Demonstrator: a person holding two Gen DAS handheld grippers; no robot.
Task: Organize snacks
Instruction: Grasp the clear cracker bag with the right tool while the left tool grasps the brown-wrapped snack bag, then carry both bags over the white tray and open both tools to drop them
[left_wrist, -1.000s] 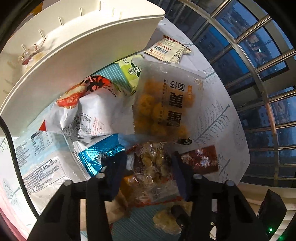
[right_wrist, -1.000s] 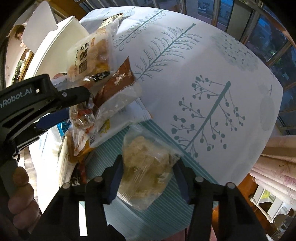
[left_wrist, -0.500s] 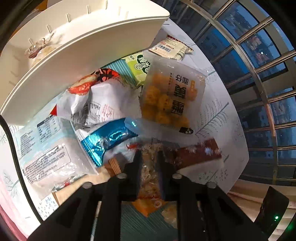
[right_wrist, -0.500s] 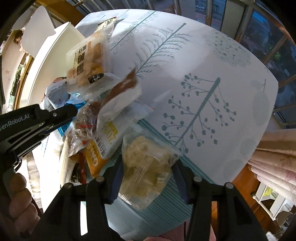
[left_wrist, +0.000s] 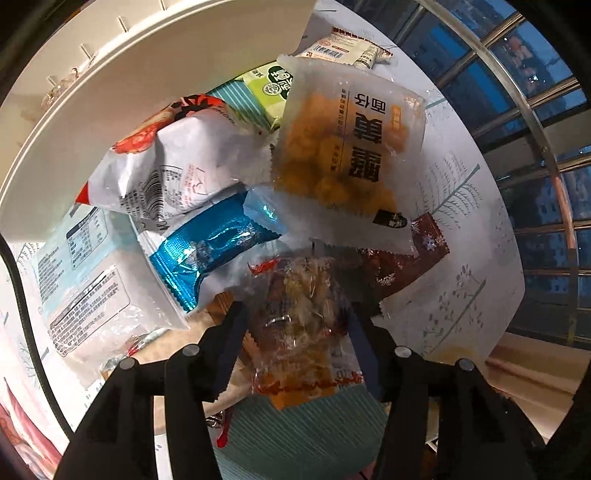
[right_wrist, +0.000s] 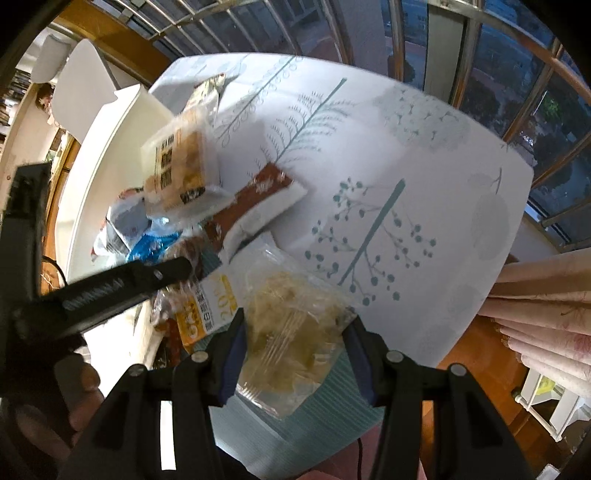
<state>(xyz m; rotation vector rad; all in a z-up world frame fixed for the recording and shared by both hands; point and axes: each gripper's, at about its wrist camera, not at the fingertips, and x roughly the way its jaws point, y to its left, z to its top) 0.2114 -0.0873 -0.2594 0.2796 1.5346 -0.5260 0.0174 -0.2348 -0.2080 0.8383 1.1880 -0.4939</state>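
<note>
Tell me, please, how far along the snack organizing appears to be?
Early. Done: the white bin seems to hold only one small item near its back wall. In hand: the right gripper holds a clear pale snack bag; the left gripper, jaws just opening, straddles a red-edged clear packet. Left: most packets remain piled on the tablecloth.
</note>
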